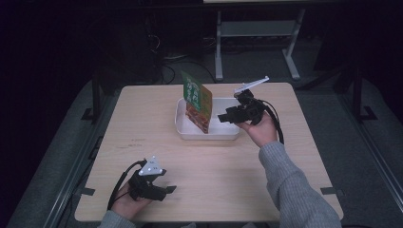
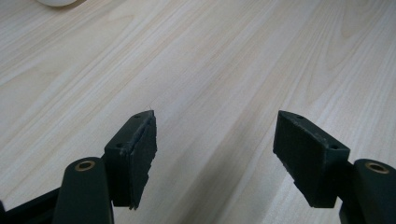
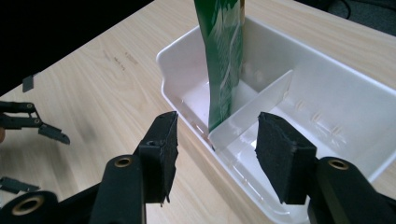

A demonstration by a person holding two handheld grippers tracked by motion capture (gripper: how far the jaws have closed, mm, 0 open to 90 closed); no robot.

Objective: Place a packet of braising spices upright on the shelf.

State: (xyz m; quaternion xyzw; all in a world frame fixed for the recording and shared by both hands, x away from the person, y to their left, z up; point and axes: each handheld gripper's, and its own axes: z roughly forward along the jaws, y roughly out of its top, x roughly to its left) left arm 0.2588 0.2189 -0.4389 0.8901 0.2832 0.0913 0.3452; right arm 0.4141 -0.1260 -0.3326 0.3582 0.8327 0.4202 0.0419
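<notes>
A green snack packet stands upright and slightly tilted in the left compartment of a white tray, against its divider. My right gripper hovers open just right of the packet, over the tray. Its pads stand apart on either side of the divider's near end and touch nothing. My left gripper rests open low over the bare tabletop near the front left, with nothing between its pads. It also appears far off as the left gripper in the right gripper view.
The wooden table carries the tray at its far middle. Dark floor, cables and a white desk frame lie beyond the far edge. Black tape marks sit at the table's edges.
</notes>
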